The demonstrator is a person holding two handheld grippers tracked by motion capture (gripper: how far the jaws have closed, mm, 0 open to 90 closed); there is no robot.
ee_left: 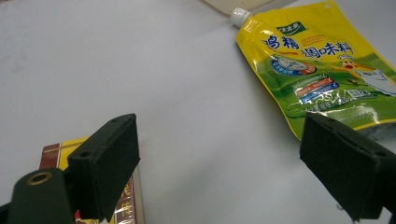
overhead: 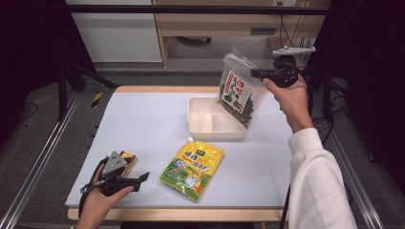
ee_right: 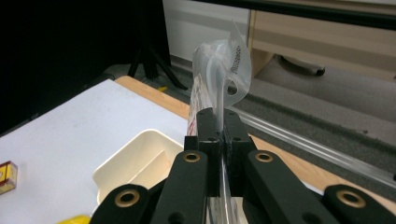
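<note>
Right gripper [overhead: 258, 74] pinches the seaweed bag [overhead: 237, 90] by its edge; it hangs above the white tray's [overhead: 200, 130] far corner.

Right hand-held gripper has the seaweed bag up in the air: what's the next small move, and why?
Probably lower it into the white tray. The right hand-held gripper is clamped on the seaweed bag, which hangs over the tray's right end, its bottom corner near the rim.

free: table left [overhead: 143, 119] | blocked: tray [overhead: 193, 125], yellow pouch [overhead: 192, 169]
</note>
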